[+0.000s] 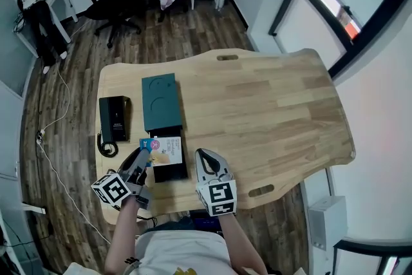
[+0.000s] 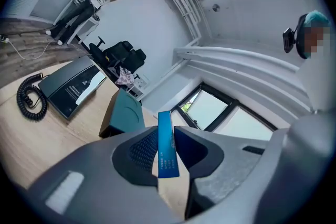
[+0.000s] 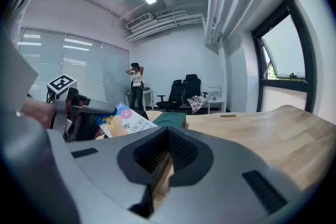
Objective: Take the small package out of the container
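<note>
At the left of the wooden table (image 1: 270, 106) a black telephone (image 1: 114, 118) is seen with its coiled cord (image 1: 107, 148). Just right of it, the left gripper (image 1: 147, 156) is clamped on the left edge of the small package (image 1: 166, 150), which is held tilted over the open black container (image 1: 171, 169). A teal lid (image 1: 161, 102) lies flat just beyond the container. Further right, the right gripper (image 1: 207, 158) is held above the table's near edge, its jaws pressed together with nothing between them.
</note>
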Demonstrator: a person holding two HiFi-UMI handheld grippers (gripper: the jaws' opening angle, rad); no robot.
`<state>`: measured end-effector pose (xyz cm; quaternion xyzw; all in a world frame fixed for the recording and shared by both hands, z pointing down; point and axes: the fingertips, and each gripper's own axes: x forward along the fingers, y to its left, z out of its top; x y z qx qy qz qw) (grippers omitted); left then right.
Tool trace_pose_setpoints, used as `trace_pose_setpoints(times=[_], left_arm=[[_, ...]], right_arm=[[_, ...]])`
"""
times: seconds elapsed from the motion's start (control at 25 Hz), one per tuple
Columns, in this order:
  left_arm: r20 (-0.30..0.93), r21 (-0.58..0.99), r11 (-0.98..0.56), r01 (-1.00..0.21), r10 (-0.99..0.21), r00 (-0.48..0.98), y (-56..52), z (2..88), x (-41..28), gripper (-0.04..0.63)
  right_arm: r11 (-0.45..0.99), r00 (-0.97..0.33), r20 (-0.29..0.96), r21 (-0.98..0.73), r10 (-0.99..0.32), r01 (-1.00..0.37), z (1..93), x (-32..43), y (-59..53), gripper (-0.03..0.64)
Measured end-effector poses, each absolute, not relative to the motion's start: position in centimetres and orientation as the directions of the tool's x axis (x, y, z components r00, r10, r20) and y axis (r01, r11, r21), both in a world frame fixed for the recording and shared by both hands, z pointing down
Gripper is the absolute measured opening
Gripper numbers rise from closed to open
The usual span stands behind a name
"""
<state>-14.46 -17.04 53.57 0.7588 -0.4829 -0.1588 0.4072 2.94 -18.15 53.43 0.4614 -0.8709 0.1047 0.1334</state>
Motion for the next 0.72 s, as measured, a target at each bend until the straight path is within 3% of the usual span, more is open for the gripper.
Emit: trace_pose_setpoints(times=[0.72], left_arm=[[-0.048, 0.846, -0.260, -0.465, -0.906, 0.420, -15.7, 47.7, -17.4, 0.097]], right_arm=[[0.522, -0.511, 0.200, 0.001, -0.836, -0.853, 47.4, 1.7, -18.3, 0.006]])
